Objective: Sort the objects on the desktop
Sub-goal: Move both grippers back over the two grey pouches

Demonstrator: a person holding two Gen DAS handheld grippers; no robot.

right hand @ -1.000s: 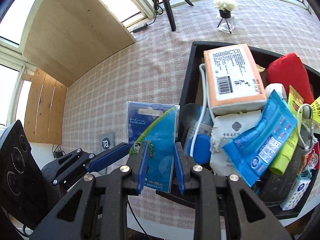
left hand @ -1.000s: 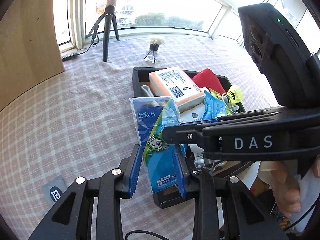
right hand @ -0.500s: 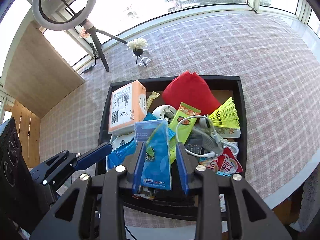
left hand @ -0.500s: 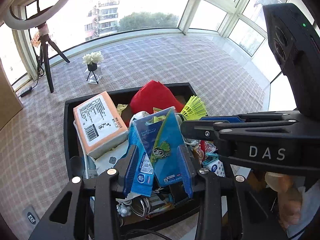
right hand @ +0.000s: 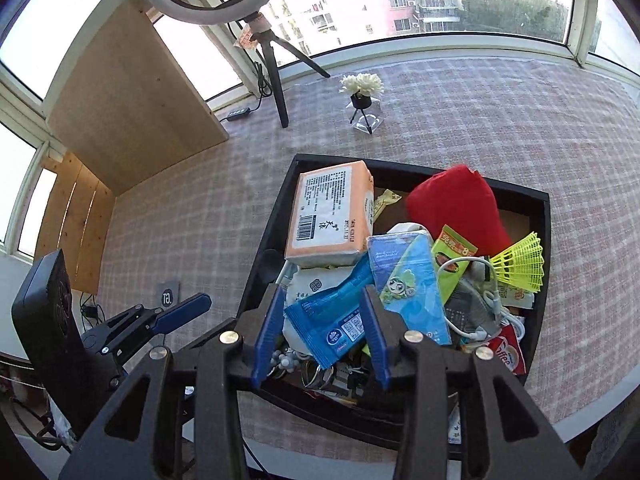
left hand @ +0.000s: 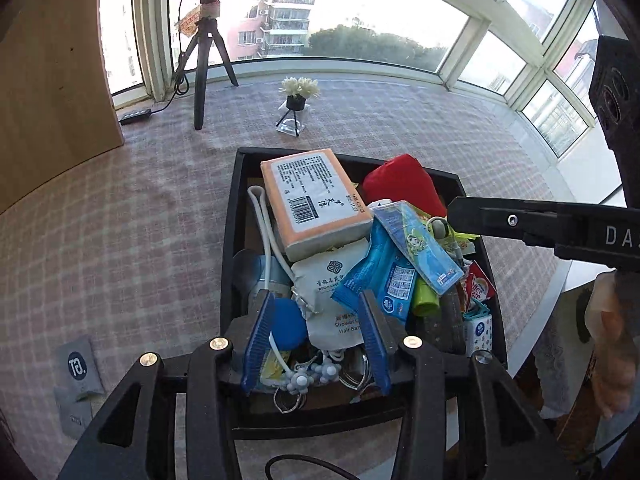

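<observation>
A black tray [left hand: 230, 216] [right hand: 276, 216] on the checked tablecloth is piled with objects. The blue cartoon packet [left hand: 420, 250] [right hand: 408, 284] lies on top of the pile, free of both grippers. Around it lie an orange tissue pack [left hand: 312, 196] [right hand: 332, 212], a red pouch [left hand: 404, 184] [right hand: 456, 204], a blue wipes pack [left hand: 380, 276] [right hand: 332, 324] and a yellow shuttlecock [right hand: 520, 260]. My left gripper [left hand: 316, 340] is open and empty above the tray's near end. My right gripper [right hand: 322, 332] is open and empty over the near edge.
A ring-light tripod [left hand: 208, 60] [right hand: 272, 68], a small flower vase [left hand: 298, 96] [right hand: 362, 92] and a wooden board [left hand: 48, 80] [right hand: 132, 112] stand at the back. A grey card [left hand: 78, 368] [right hand: 168, 294] lies left of the tray. The table edge runs on the right.
Both grippers held the blue cartoon packet and carried it over the tray. Now both have opened and drawn back; the packet lies on the pile.
</observation>
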